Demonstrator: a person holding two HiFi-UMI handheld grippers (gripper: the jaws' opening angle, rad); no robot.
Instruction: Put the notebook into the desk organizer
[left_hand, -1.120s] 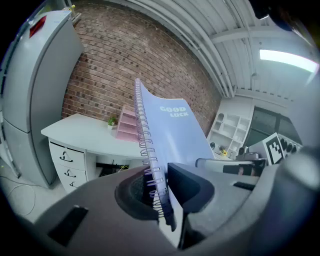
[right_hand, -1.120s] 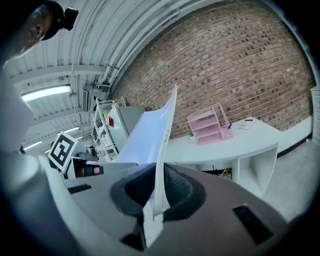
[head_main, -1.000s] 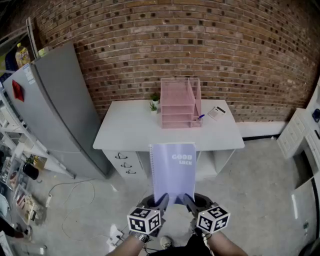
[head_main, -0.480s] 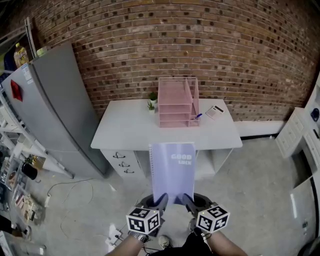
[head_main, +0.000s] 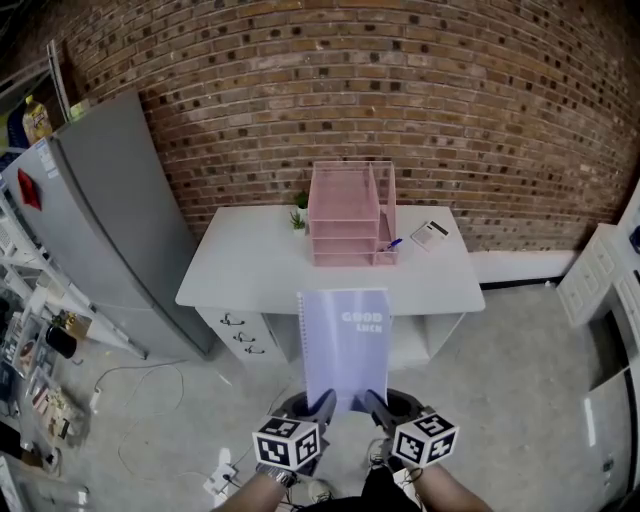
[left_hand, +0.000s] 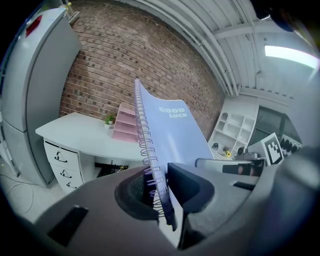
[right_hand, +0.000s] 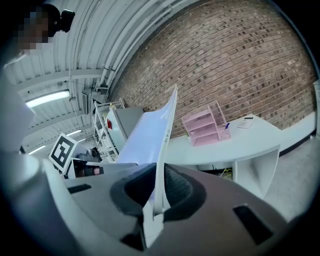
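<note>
Room and work surface, largest to smallest. A brick wall (head_main: 400, 90) is running across the whole back of the room, and a pale concrete floor (head_main: 520, 400) is spreading beneath it. A tall grey refrigerator (head_main: 110, 220) is standing at the left against the wall, with cluttered open shelving (head_main: 30, 330) beside it at the frame's edge. A white cabinet (head_main: 595, 280) is showing at the right edge.

A white desk (head_main: 250, 270) is standing against the wall at centre, with drawers (head_main: 240, 335) under its left end. At the back of the desktop a pink mesh desk organizer (head_main: 345, 215) is sitting. A small potted plant (head_main: 298, 217) is standing just beside it on the left. A blue pen (head_main: 392, 243) is leaning in its right side compartment. A small flat item (head_main: 430, 235) is lying near it on the right.

I am holding the lilac spiral notebook (head_main: 347, 345) in the air in front of the desk, cover up, well apart from the organizer. The left gripper (head_main: 322, 405) is clenching the corner at the coil-bound edge. The right gripper (head_main: 378, 405) is pinching the opposite near corner. A thin cable (head_main: 150, 385) is trailing on the floor at the left.
</note>
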